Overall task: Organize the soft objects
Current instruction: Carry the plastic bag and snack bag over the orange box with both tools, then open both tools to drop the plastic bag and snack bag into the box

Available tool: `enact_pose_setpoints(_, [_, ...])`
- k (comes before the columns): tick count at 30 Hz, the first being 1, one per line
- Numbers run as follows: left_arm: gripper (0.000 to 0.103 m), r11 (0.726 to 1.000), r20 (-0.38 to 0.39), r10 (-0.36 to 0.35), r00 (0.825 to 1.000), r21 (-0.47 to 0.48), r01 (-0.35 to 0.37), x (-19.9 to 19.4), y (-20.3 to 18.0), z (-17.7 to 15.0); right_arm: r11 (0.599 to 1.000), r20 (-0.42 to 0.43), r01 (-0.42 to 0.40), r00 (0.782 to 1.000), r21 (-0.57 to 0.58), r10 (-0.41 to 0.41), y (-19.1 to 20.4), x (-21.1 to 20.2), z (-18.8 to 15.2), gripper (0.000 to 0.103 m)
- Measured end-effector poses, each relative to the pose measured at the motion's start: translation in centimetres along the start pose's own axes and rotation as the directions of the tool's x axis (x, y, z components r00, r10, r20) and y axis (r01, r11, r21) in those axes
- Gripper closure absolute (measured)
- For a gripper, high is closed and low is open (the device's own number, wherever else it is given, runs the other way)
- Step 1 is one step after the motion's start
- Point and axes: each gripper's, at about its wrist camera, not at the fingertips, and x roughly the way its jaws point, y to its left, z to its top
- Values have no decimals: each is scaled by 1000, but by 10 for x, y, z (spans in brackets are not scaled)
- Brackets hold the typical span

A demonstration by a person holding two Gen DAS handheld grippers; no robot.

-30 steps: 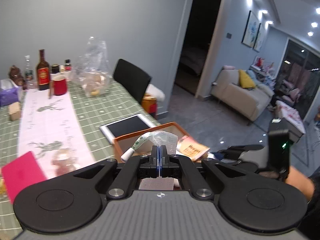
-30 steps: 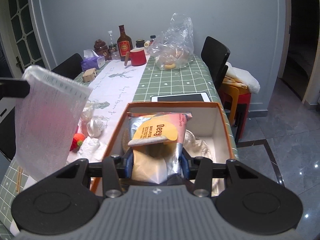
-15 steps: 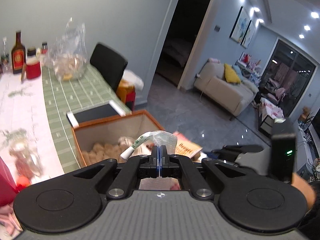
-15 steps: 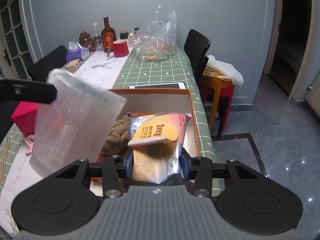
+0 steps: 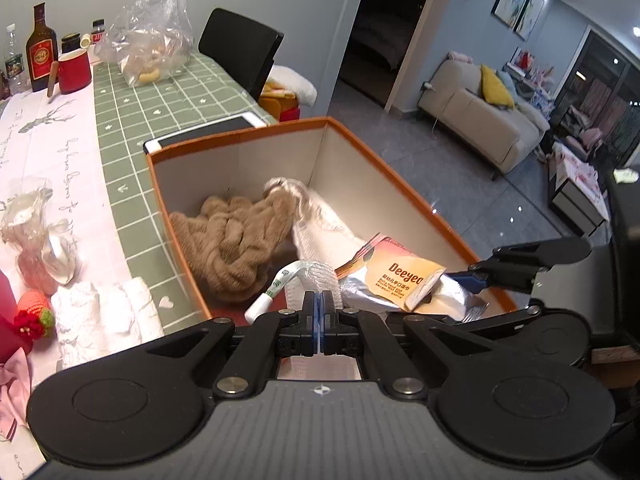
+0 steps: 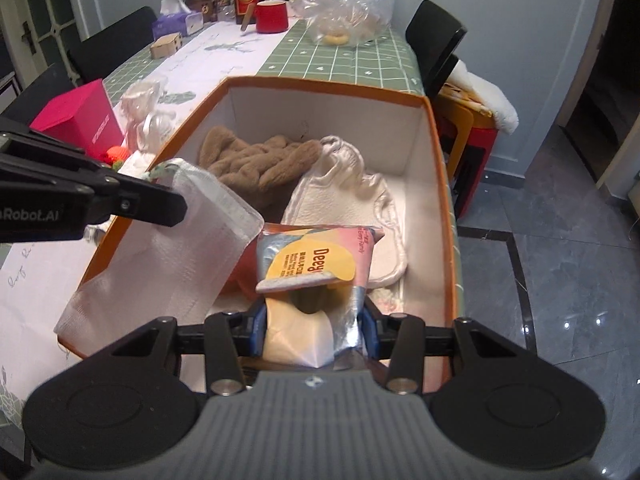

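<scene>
An orange-rimmed box (image 6: 328,86) with white walls stands at the table's end, and in it lie a brown knitted piece (image 6: 260,160) and a white soft piece (image 6: 340,204). My left gripper (image 5: 319,300) is shut on the top edge of a clear textured pouch (image 6: 180,240), which hangs over the box's near left corner. My right gripper (image 6: 314,320) is shut on a foil Deeyeo tissue pack (image 6: 316,264), held just above the box's near end. In the left wrist view the pack (image 5: 400,276) shows beside the pouch (image 5: 316,274), with one right finger (image 5: 528,258) above it.
Left of the box lie rolled white towels (image 5: 104,312), a crocheted strawberry (image 5: 34,312), crumpled plastic (image 5: 36,232) and a pink box (image 6: 76,120). A tablet (image 5: 208,132) lies behind the box. Further back stand a red mug (image 5: 74,70), bottles and a plastic bag (image 5: 148,40). Chairs flank the table.
Both grippers have sunk and tilted down over the box, which now fills much of both views. The pouch and the tissue pack came down with them, still gripped.
</scene>
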Motion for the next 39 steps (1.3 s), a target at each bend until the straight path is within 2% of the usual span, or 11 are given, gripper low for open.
enact_pose_setpoints(11, [102, 993, -58, 68, 996, 98, -62, 20, -12, -15, 998, -73, -16, 997, -57, 12, 15, 16, -6, 58])
enact_pose_setpoints(26, [100, 985, -91, 88, 992, 155, -73, 33, -24, -24, 998, -122, -42, 992, -38, 37, 12, 28, -9, 57])
enact_pose_setpoints(28, [98, 985, -91, 86, 992, 158, -71, 32, -25, -24, 998, -128, -45, 991, -34, 40, 11, 29, -9, 56])
enact_pose_setpoints(29, [95, 985, -84, 84, 993, 157, -70, 32, -25, -24, 999, -128, -41, 991, -33, 37, 10, 28, -9, 52])
enact_pose_setpoints(30, [87, 985, -76, 84, 994, 155, -71, 31, -25, -24, 999, -125, -36, 992, -32, 32, 10, 27, -9, 49])
enact_pose_setpoints(31, [84, 986, -70, 81, 994, 151, -70, 30, -25, -24, 999, -116, -35, 993, -32, 31, 9, 25, -8, 45])
enact_pose_setpoints(35, [83, 987, -43, 88, 995, 138, -82, 23, -24, -22, 999, -72, -18, 997, -29, 16, 9, 14, -5, 38])
enact_pose_setpoints(39, [76, 989, -18, 85, 996, 120, -83, 12, -21, -16, 1000, -32, -12, 999, -18, 11, 8, 5, 0, 38])
